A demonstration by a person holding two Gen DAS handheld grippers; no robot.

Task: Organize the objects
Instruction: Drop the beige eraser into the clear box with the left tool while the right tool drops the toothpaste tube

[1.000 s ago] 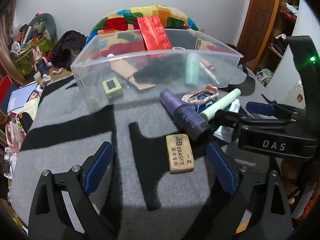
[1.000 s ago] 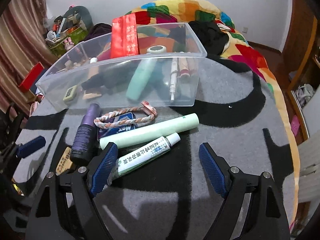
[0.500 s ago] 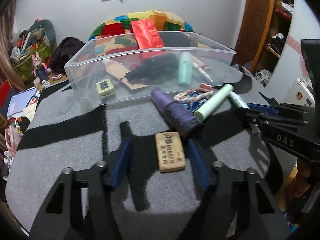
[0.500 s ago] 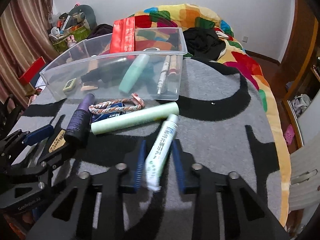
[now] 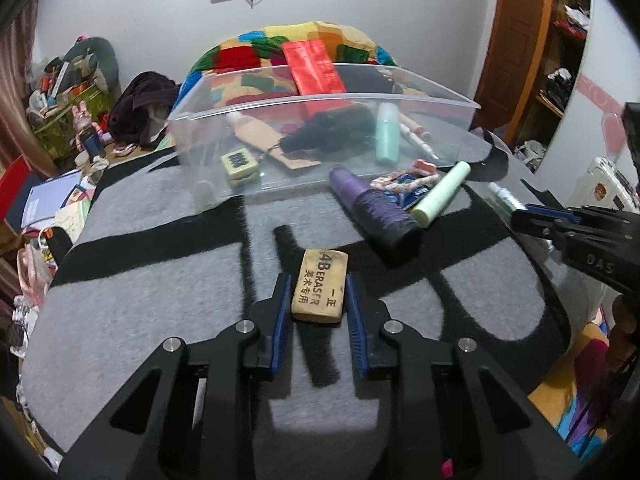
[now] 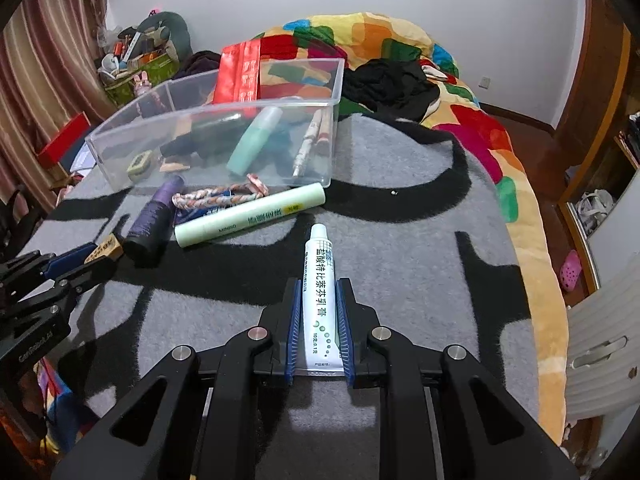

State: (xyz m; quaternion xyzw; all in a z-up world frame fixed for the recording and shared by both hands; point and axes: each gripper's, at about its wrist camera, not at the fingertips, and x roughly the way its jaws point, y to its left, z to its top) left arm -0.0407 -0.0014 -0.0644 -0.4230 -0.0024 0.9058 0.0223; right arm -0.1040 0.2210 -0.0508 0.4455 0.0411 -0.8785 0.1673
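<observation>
Left hand-held gripper (image 5: 316, 300): we have it clenched on the eraser (image 5: 320, 286), one blue pad on each long side.
Right hand-held gripper (image 6: 318, 312): we have it grasping the ointment tube (image 6: 320, 288) at its flat lower half, the white cap pointing away from us.
Eraser: a tan block with black print. We judge it light and a little soft, with a matt skin that should not slip. The long sides are the good place to hold, as now.
Ointment tube: we judge it light and soft. It may dent under a hard squeeze, so the flat crimped end is safer than the full part near the cap.
Clear bin (image 6: 334, 92): ahead of both hand-held grippers, open on top. Its walls look thin and stiff. A mint bottle (image 6: 256, 140), pens and a red packet (image 6: 238, 74) already lie or lean inside.
Still outside: between the hand-held grippers and the bin lie a purple bottle (image 5: 372, 204), a pale green tube (image 6: 250, 214) and a braided cord (image 6: 220, 198), close together. The round ones could roll.
Surface: a grey blanket (image 5: 152, 280) with black bands, on what seems a bed; it is soft, so things sink a little.
Room: a bright patchwork quilt (image 6: 400, 40) behind the bin, a white wall, clutter to the left, a wooden door to the right.
</observation>
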